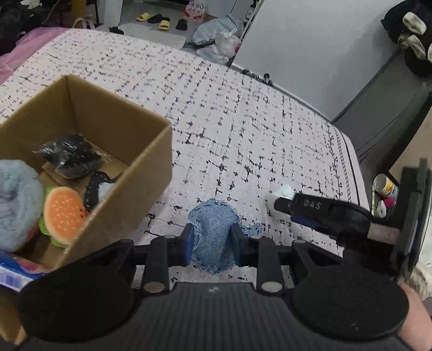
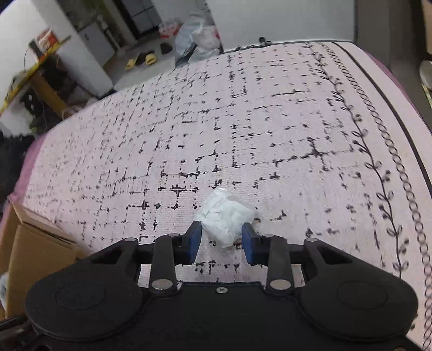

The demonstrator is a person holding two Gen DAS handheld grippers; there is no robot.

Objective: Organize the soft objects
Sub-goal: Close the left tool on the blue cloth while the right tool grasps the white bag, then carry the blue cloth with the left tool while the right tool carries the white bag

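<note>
My left gripper [image 1: 212, 237] is shut on a blue striped cloth pouch [image 1: 213, 232] that rests on the patterned bed cover [image 1: 216, 108]. A cardboard box [image 1: 129, 172] stands to its left, holding a fluffy light-blue plush [image 1: 16, 202], a burger plush [image 1: 63, 213] and a black bag [image 1: 70, 156]. My right gripper [image 2: 221, 237] is open, its blue pads on either side of a crumpled white wad [image 2: 226, 216] lying on the bed. The right gripper also shows in the left wrist view [image 1: 283, 202], next to the white wad [image 1: 282, 193].
The bed's right edge [image 2: 391, 108] drops off toward a dark cabinet [image 1: 383, 108]. Slippers [image 1: 154, 20] and plastic bags [image 1: 218, 35] lie on the floor beyond the bed. The box corner [image 2: 32, 259] shows at the left of the right wrist view.
</note>
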